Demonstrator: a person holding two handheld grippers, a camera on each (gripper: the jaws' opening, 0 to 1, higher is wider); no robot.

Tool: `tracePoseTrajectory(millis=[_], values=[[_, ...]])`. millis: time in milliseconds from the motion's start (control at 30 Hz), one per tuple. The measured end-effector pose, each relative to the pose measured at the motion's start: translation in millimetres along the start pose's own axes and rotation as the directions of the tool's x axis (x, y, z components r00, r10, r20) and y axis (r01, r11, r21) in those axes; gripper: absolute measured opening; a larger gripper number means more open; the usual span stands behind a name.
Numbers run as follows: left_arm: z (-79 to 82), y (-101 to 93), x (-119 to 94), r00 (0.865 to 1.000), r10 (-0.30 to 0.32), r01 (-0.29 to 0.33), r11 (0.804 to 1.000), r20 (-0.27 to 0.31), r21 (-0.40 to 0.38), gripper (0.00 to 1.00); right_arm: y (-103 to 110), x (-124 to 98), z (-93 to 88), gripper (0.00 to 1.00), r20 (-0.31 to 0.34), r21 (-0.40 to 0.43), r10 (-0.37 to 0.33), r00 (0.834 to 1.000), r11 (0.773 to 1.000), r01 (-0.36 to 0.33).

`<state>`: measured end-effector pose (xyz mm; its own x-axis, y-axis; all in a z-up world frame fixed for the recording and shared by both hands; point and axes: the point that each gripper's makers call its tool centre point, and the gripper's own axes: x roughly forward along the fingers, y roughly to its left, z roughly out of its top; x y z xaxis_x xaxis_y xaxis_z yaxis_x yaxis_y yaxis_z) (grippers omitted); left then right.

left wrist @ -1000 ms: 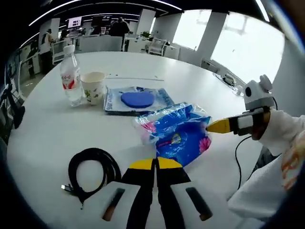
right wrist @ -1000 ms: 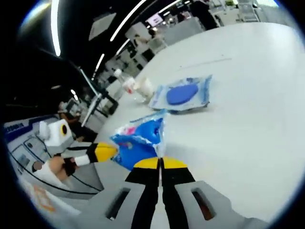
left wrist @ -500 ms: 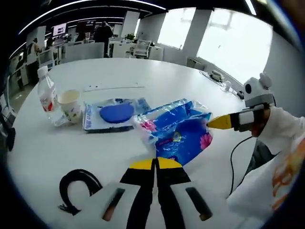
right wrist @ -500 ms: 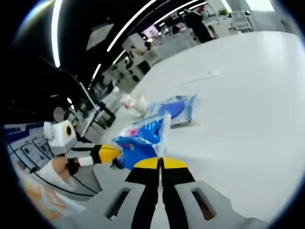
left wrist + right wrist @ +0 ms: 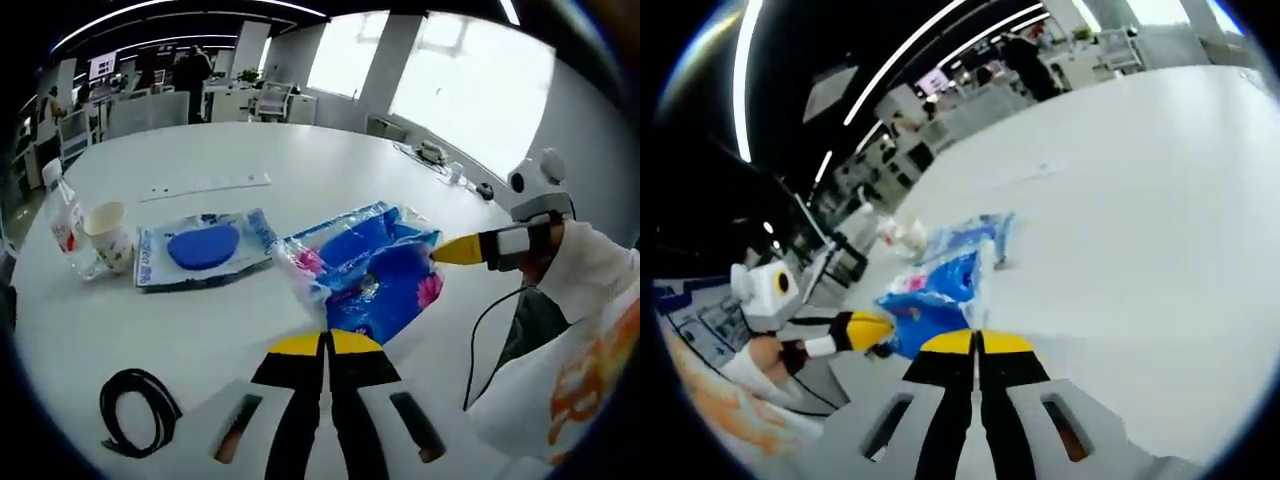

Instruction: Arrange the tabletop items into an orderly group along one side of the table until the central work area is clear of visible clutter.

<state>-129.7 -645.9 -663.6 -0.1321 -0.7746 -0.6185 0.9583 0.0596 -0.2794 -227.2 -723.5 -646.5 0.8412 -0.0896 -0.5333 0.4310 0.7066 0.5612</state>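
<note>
Hanging between the two claws, the blue floral packet (image 5: 368, 270) looks raised off the white table (image 5: 300, 170), so the step in hand seems to be carrying it to the side where the other items sit. The left gripper (image 5: 326, 345) has its yellow-tipped jaws pressed together on the packet's near bottom edge, directly ahead of its tips; the right gripper (image 5: 452, 250) comes in from the right of the left gripper view, its yellow tip pinching the packet's far corner, and in the right gripper view its own jaws (image 5: 978, 343) stand closed on the packet (image 5: 940, 300) just beyond them. Ahead and left of the left claw lies a flat pouch with a blue disc (image 5: 200, 250), and farther left stand a paper cup (image 5: 110, 235) and a water bottle (image 5: 65, 220), close together. A coiled black cable (image 5: 135, 410) lies near, left of the left claw's base. The next move likely calls for both hands travelling together leftward at matched height, keeping the thin wrapper from stretching or tearing, then lowering it beside the pouch. The person's white sleeve (image 5: 590, 290) reaches in from the right, level with the packet.
</note>
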Motion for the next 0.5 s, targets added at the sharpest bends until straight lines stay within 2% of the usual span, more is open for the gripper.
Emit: tracePoseTrajectory(millis=[167, 500], values=[[-2.8, -1.4, 1.4, 1.000, -0.007, 0.007, 1.000, -0.014, 0.013, 0.00, -3.9, 0.9, -2.0, 0.00, -0.001, 0.031, -0.006, 1.000, 0.999, 0.006], [-0.8, 4.4, -2.3, 1.000, 0.004, -0.004, 1.000, -0.002, -0.018, 0.00, -0.9, 5.6, -0.3, 0.00, -0.001, 0.026, 0.007, 1.000, 1.000, -0.007]])
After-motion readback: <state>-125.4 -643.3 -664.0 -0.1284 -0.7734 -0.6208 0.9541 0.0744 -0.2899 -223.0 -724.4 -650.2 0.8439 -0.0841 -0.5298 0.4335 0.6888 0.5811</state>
